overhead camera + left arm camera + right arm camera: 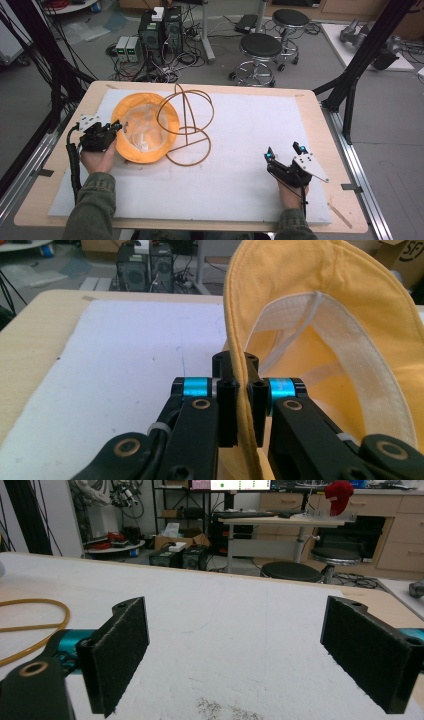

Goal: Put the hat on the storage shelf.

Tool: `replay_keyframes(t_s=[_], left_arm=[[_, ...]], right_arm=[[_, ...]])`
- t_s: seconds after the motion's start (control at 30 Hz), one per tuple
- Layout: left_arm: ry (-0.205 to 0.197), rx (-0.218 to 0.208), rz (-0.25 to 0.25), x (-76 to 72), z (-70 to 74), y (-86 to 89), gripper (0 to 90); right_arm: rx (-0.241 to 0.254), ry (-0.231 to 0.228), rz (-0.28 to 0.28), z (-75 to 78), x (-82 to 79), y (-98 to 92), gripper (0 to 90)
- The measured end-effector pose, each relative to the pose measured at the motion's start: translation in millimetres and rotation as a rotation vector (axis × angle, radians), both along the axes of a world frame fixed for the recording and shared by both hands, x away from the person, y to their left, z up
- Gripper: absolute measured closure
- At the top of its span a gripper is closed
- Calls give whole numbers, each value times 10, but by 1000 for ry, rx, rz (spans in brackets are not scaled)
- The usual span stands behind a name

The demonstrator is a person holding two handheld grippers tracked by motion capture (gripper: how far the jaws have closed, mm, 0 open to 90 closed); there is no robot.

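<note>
The yellow hat (142,127) lies crown down near the desk's far left corner, its brim leaning against the wire stand (187,125). Your left gripper (239,405) is clenched on the thin brim edge nearest the desk's left side. Lift fast and the soft fabric may slide out, or the brim may drag the stand over. Your right gripper (284,159) rests near the right edge, jaws spread, holding nothing, so nothing steadies that stand.

Wire stand (187,125) blocks beside hat (145,127); right open.
</note>
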State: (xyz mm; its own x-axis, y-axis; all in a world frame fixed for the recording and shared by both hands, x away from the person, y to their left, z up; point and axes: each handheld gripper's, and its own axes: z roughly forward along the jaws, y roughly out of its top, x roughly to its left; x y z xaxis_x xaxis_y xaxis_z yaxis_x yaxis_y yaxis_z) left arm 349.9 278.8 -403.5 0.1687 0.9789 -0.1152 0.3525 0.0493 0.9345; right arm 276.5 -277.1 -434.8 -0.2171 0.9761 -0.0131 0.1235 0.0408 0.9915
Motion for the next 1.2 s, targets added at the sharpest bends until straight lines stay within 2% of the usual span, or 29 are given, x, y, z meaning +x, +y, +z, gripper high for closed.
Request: replay_keyframes(t_s=[0.1, 0.2, 0.3, 0.33, 0.37, 0.43, 0.47, 0.53, 0.57, 0.63, 0.67, 0.73, 0.87, 0.9, 1.03, 1.07, 1.2], left_arm=[[-22, 16, 6, -17, 16, -8, 874], [-29, 2, 1, -20, 21, -7, 874], [-59, -7, 0, -38, 51, -11, 874], [-81, -17, 2, -54, 78, -1, 874], [-81, -17, 2, -54, 78, -1, 874], [-124, -25, -9, -77, 120, 8, 874], [-124, -25, -9, -77, 120, 8, 874], [-165, -33, -13, -112, 163, 24, 874], [-198, -41, -8, -137, 196, 28, 875], [-213, -42, -8, -153, 216, 30, 874], [-238, -39, 3, -181, 253, 23, 874], [-265, -42, 4, -204, 287, 21, 875], [-292, -52, 0, -223, 345, 27, 874], [-315, -51, -2, -239, 390, 26, 874], [-353, -53, -5, -271, 496, 10, 874], [-353, -53, -5, -271, 496, 10, 874], [-384, -38, -11, -290, 666, -8, 873]], right_arm=[[1, 1, 1, 0, -1, 1, 108], [-1, 0, 2, 0, 0, 1, 108], [2, 1, 5, 0, -1, 5, 108], [4, 2, 5, 0, 0, 5, 108], [4, 2, 5, 0, 0, 5, 108], [10, 9, 4, -2, 2, 4, 108], [10, 9, 4, -2, 2, 4, 108], [9, 9, 4, -2, 1, 2, 108], [8, 8, 6, -2, 0, 2, 108], [7, 7, 6, -2, 0, 3, 108], [8, 7, 6, -2, 0, 6, 108], [8, 9, 8, -3, 2, 7, 108], [10, 10, 9, -5, 4, 9, 108], [12, 15, 10, -5, 0, 15, 108], [13, 16, 13, -5, -6, 21, 109], [10, 13, 13, -4, -5, 22, 108], [12, 14, 13, -1, -15, 28, 108]])
